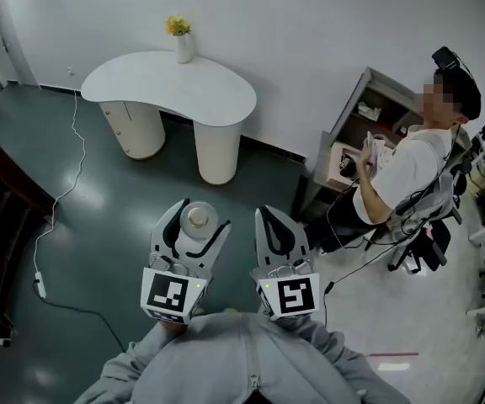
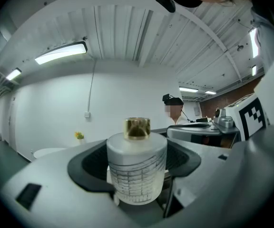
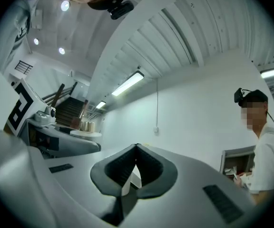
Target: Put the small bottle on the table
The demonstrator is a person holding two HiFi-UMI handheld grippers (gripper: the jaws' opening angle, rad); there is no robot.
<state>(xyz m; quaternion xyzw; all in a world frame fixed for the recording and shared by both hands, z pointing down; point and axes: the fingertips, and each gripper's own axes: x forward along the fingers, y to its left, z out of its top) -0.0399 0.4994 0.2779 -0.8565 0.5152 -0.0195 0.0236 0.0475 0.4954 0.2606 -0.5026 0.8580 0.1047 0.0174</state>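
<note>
Between L tongs (image 2: pixel 137 148): small bottle (image 2: pixel 137 175) gripped, grid print, gold cap; R tongs (image 3: pixel 136 147) closed.

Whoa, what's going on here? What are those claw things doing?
A person holds a claw-like gripper in each hand. The left gripper is clamped on a small frosted bottle with a gold cap, upright, above the floor. The right gripper is shut and holds nothing. The white table with a vase of yellow flowers stands some way ahead, so the bottle isn't on it yet. Another person sits off to the right.
</note>
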